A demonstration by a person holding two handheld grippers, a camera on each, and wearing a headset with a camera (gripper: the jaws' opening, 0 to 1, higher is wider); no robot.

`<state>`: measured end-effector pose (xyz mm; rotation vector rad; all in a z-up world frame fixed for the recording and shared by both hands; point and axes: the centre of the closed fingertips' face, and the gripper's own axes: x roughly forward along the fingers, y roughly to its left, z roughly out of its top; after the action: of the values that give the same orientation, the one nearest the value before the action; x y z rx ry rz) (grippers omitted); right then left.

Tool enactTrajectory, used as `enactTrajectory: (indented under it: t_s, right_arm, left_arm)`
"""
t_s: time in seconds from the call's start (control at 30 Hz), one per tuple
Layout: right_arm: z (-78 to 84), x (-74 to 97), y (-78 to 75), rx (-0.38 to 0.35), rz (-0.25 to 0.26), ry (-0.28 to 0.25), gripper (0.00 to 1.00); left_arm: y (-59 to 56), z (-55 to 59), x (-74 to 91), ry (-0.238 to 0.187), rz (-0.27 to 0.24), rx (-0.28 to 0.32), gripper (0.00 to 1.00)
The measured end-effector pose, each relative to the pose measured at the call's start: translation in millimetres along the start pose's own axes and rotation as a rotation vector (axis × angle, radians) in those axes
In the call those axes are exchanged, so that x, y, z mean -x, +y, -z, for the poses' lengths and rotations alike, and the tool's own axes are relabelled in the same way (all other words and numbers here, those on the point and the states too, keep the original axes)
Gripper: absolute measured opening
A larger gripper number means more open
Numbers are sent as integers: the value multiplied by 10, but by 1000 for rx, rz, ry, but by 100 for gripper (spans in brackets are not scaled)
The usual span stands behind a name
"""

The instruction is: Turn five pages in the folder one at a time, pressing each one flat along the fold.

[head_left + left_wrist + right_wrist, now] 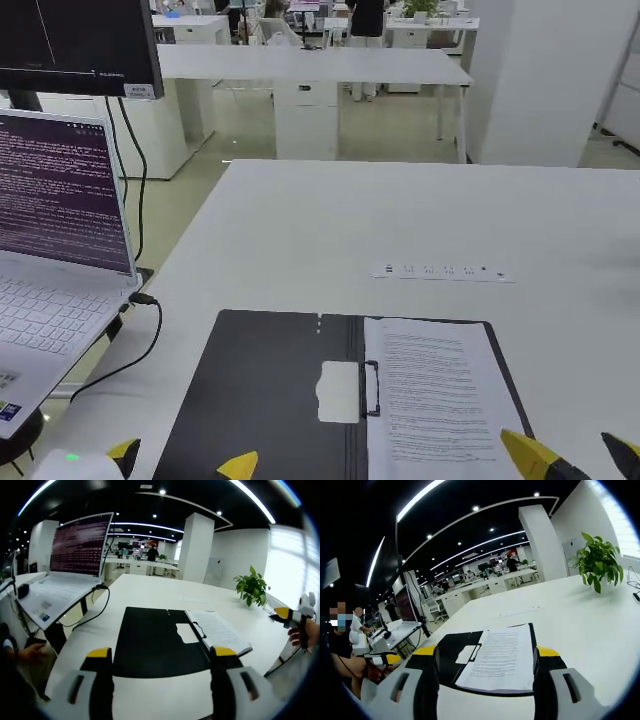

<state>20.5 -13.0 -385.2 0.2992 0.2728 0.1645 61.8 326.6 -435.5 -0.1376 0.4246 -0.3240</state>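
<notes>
**Folder lies open, both grippers wide and holding nothing**

Here's the big white table, running right across the head view. On its left edge sits a laptop with its lid up and text on the screen, under a dark monitor.

Front and centre is the folder, open and flat on the table at the near edge. Its left half is plain black cover. Its right half carries the pages, a neat stack of printed sheets lying flat with the top one facing up. In the right gripper view the pages sit dead ahead.

The left gripper is at the folder's near-left corner. Its jaws are spread wide with nothing between them, and its own view shows them framing the black cover. The right gripper is low at the near-right, just beside the corner of the pages. Its jaws are apart too and grip nothing; whether it touches the paper I can't tell.

A potted plant stands further out on the right. A socket strip lies flat beyond the folder. A cable loops from the laptop's side. A white tab sits beside the spine, and a clip along the spine pins the pages.
</notes>
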Motion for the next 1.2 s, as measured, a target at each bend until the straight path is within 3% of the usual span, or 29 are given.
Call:
enactTrajectory:
  t_s: [0.17,0.27,0.3,0.37,0.5,0.63,0.73,0.77,0.97,1.2]
  right_arm:
    - [142,-31,169,53,-51,14,77]
    - [189,-49,245,86,-73,25,79]
    - [237,-56,265,106,-82,51,79]
    - [292,-57,264,109,-80,81,81]
    - [257,-37,273,102,-85,58,89]
    - [303,-15,251,85,-68,85,100]
    - [330,24,246,101,-66,95,100]
    - [339,28,245,102,-65,98,100]
    - [374,39,249,112,-61,110,100]
    - [323,10,279,127,-66,94,100]
  left_arm:
    - [4,77,54,9,23,8,79]
    - [-4,69,65,9,37,9,79]
    - [-7,59,64,8,41,7,80]
    - [-14,40,57,13,46,4,79]
    - [-32,-19,30,1,56,-8,83]
    - [-64,-9,14,12,67,-21,89]
    - [-65,23,0,27,67,-22,98]
    - [-71,54,7,45,73,-27,98]
    - [-116,51,-8,54,87,-67,99]
    - [-125,41,-15,50,87,-70,98]
